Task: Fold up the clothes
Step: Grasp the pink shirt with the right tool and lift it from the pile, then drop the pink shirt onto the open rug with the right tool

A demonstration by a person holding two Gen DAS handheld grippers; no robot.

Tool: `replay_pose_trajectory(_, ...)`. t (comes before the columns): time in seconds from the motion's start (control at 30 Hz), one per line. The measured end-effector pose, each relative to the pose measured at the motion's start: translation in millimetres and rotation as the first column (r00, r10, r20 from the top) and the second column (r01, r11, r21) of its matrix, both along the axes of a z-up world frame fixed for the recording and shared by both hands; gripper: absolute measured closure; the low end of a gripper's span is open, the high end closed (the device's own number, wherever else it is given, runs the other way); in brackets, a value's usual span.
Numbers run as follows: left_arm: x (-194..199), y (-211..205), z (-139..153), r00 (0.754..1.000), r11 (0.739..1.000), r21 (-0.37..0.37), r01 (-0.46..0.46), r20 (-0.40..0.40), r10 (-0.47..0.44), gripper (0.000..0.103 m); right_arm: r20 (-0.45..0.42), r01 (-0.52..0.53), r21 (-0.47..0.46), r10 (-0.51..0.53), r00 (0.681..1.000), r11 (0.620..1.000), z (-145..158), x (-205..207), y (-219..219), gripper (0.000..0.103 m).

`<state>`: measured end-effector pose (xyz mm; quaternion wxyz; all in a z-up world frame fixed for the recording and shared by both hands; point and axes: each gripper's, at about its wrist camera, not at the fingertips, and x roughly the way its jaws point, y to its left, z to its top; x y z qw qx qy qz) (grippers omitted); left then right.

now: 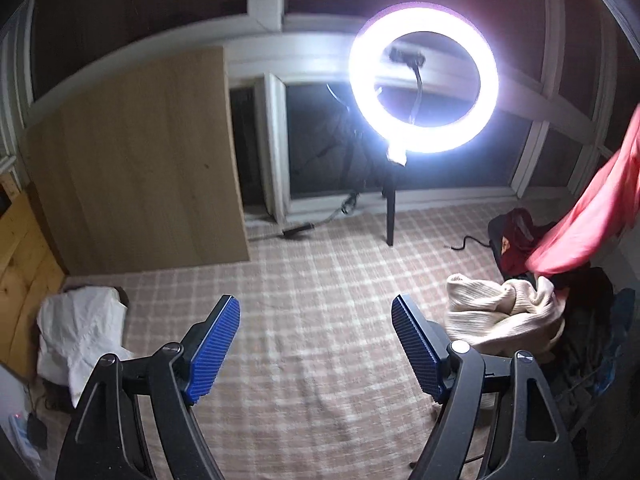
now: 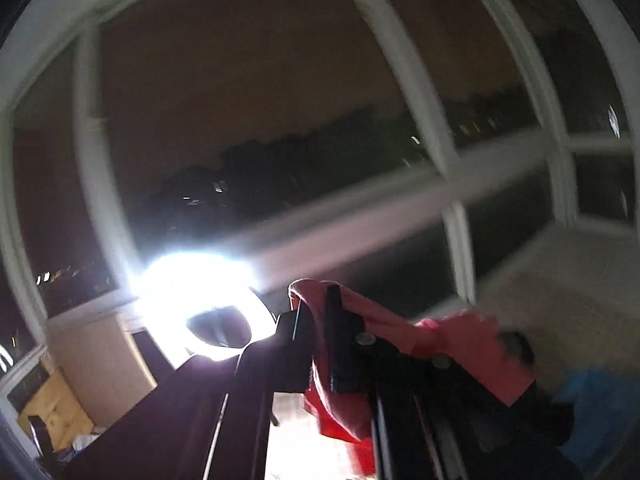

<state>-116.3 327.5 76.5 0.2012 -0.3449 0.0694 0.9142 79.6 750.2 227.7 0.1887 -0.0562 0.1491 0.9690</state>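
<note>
Right wrist view shows your right gripper [image 2: 316, 340] clamped on a coral-red cloth garment [image 2: 452, 344], lifted high, probably to shake it out for folding. Your left gripper [image 1: 316, 348] hangs wide apart and empty over the checked blanket [image 1: 320, 280]. At three o'clock, a cream ribbed sweater [image 1: 500, 316] tops a dark heap; no basket is discernible.

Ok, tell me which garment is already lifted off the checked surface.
The pink garment, clamped in the right gripper and hanging in the air. The cream knit and white garment lie on the surface.
</note>
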Motion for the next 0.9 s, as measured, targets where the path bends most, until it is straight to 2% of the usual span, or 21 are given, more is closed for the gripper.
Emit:
replay_pose_trajectory(0.07, 1.7, -22.0, 6.3, 1.000, 1.000, 0.007, 0.005, -0.016, -0.005, 0.026, 0.011, -0.050, 0.066, 0.049, 0.999, 0.997, 19.1, -5.8, -41.7, 0.098)
replay_pose_trajectory(0.17, 5.2, -66.0, 17.9, 0.999, 1.000, 0.016, 0.007, -0.038, -0.007, 0.026, 0.036, -0.163, 0.068, 0.161, 0.986, 0.984, 27.3, -14.7, -104.3, 0.098)
replay_pose_trajectory(0.23, 7.7, -100.3, 27.1, 0.999, 1.000, 0.011, 0.002, -0.055, -0.001, 0.026, 0.057, -0.240, 0.056, 0.237, 0.970, 0.969, 25.9, -24.2, -149.5, 0.098)
replay_pose_trajectory(0.37, 5.9, -158.5, 25.4, 0.993, 0.995, -0.094, -0.046, -0.109, 0.036, 0.025, 0.168, -0.378, 0.004, 0.372, 0.913, 0.926, -3.9, -82.0, -236.5, 0.096)
replay_pose_trajectory(0.43, 3.1, -183.0, 20.0, 0.990, 0.986, -0.151, -0.070, -0.130, 0.050, 0.025, 0.291, -0.420, -0.078, 0.423, 0.858, 0.904, -50.8, -114.0, -257.6, 0.084)
replay_pose_trajectory(0.47, -1.5, -192.2, 12.0, 0.993, 0.984, -0.166, -0.066, -0.109, 0.048, 0.025, 0.352, -0.434, -0.122, 0.448, 0.822, 0.893, -75.7, -130.2, -267.2, 0.076)
replay_pose_trajectory(0.5, -7.1, -200.3, 2.1, 0.996, 0.983, -0.177, -0.056, -0.077, 0.043, 0.025, 0.409, -0.445, -0.168, 0.473, 0.781, 0.880, -100.5, -146.3, -276.8, 0.076)
replay_pose_trajectory(0.57, -16.2, -207.5, -18.1, 0.999, 0.981, -0.190, -0.029, -0.021, 0.025, 0.025, 0.512, -0.454, -0.260, 0.520, 0.683, 0.852, -150.2, -178.5, -296.0, 0.076)
replay_pose_trajectory(0.63, -24.9, -208.5, -40.2, 0.999, 0.980, -0.197, 0.004, 0.035, 0.003, 0.025, 0.598, -0.448, -0.351, 0.565, 0.569, 0.822, -200.0, -210.8, -315.1, 0.076)
replay_pose_trajectory(0.67, -29.2, -209.0, -51.3, 0.998, 0.980, -0.200, 0.020, 0.063, -0.008, 0.025, 0.626, -0.418, -0.337, 0.532, 0.570, 0.844, -211.3, -204.8, -313.1, 0.075)
replay_pose_trajectory(0.73, -34.6, -201.1, -70.0, 0.992, 0.980, -0.186, 0.066, 0.118, -0.044, 0.025, 0.674, -0.350, -0.280, 0.442, 0.592, 0.894, -228.9, -184.2, -304.5, 0.064)
replay_pose_trajectory(0.77, -38.4, -192.0, -81.8, 0.986, 0.980, -0.173, 0.094, 0.152, -0.067, 0.025, 0.701, -0.324, -0.264, 0.411, 0.582, 0.908, -240.3, -182.4, -297.9, 0.057)
replay_pose_trajectory(0.83, -44.2, -168.2, -102.9, 0.972, 0.976, -0.161, 0.149, 0.206, -0.114, 0.025, 0.754, -0.276, -0.235, 0.354, 0.553, 0.932, -264.3, -182.3, -283.9, 0.057)
replay_pose_trajectory(0.9, -45.6, -142.6, -126.4, 0.955, 0.967, -0.160, 0.200, 0.251, -0.156, 0.025, 0.773, -0.280, -0.261, 0.374, 0.513, 0.924, -285.4, -183.7, -274.8, 0.057)
